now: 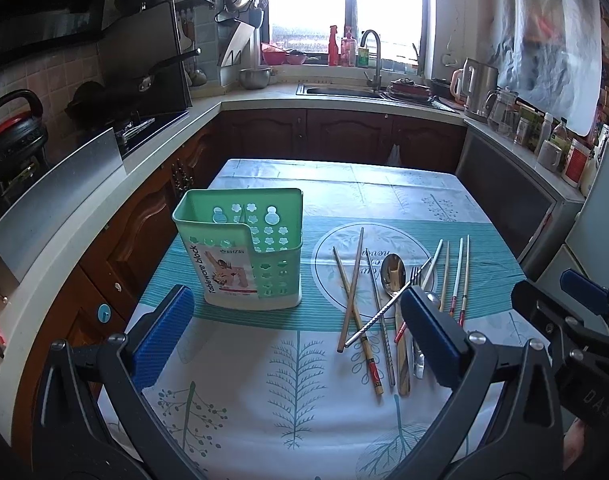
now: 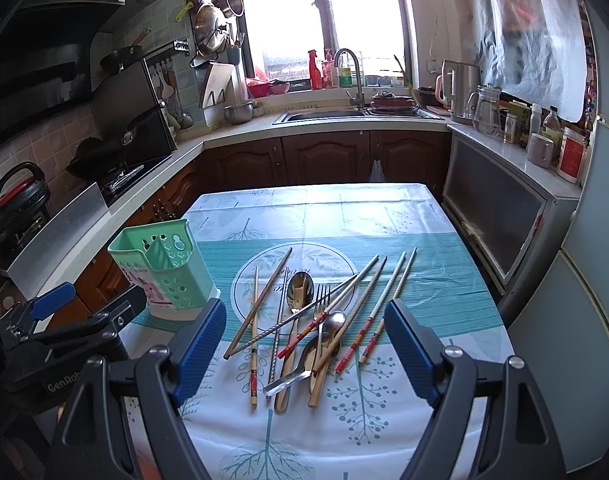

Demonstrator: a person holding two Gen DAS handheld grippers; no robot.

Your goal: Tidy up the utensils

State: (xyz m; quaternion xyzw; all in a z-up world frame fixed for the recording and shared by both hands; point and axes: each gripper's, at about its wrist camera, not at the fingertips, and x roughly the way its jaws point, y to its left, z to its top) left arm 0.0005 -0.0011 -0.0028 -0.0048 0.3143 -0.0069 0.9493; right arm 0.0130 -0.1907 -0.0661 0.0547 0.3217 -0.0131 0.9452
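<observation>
Directly ahead of the right claw (image 2: 304, 350), its blue pads spread apart and empty, a heap of wooden and metal chopsticks, steel spoons and a fork (image 2: 304, 320) lies on the leaf-print table (image 2: 384, 432), long axes running away from the claw. Beside the heap stands the green perforated plastic holder (image 1: 244, 248), empty, nearer the left claw (image 1: 296, 340), also spread open. Crossed chopsticks likely hinder a single pick.

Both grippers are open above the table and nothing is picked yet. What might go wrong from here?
1. The twisted metal chopstick lies across other utensils, so grasping one may drag its neighbours.
2. The green perforated plastic utensil holder looks light and is empty; a utensil pushed in at an angle could tip it.
</observation>
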